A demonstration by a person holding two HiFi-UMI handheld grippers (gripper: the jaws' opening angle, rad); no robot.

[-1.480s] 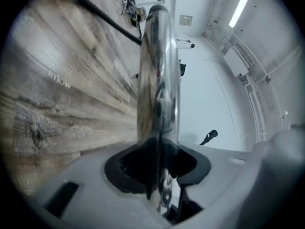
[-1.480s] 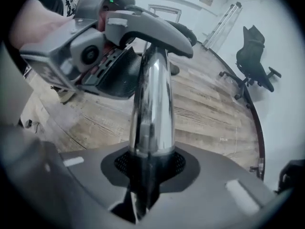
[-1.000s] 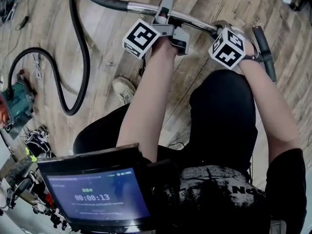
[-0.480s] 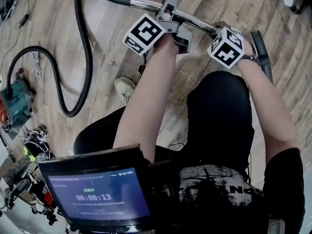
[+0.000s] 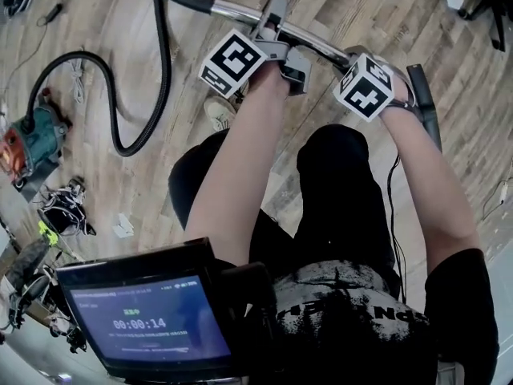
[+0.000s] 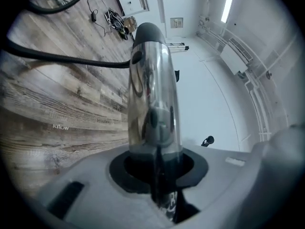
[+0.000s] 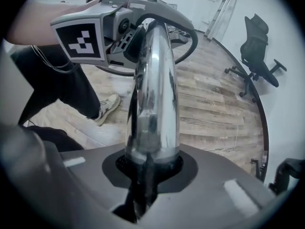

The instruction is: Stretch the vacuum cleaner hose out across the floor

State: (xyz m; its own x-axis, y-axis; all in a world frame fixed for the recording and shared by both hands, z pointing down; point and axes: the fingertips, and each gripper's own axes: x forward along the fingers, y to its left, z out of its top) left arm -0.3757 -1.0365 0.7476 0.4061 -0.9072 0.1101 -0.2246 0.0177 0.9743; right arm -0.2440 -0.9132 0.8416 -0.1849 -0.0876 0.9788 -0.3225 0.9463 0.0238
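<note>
Left gripper (image 5: pixel 271 24): pointed almost level, with the marker cube on the near side.
Left jaws: pinched around the chrome tube (image 5: pixel 236 11), seen in the left gripper view as a round shiny wall leading straight away from the camera.
Right gripper (image 5: pixel 354 58): pointed steeply down, farther along the same tube, near the left gripper but not touching it.
Right jaws: just tightened, now pressed onto the tube from both sides.
Chrome tube: held off the wooden floor (image 5: pixel 361 6) between the two grippers, slanting across the top of the head view.
Black grip (image 5: pixel 425 107): at the tube's right end, just past the right gripper, angled down beside the person's arm.
Hose (image 5: pixel 164 62): black and ribbed, joined to the tube's left end. Runs down the floor, bends in a tight U, then arcs up and over to the left.
Vacuum cleaner body (image 5: pixel 36 135): teal and orange, on the floor at the left edge, at the hose's far end and well apart from both grippers.
Shoe (image 5: pixel 220 111): pale, on the floor between the hose's U and the left arm.
Screen (image 5: pixel 148 319): dark-framed, lit blue, at the bottom left of the head view.
Cable tangle (image 5: pixel 64 215): on the floor below the vacuum cleaner body.
Office chair (image 7: pixel 257 42): black, far across the floor in the right gripper view.
</note>
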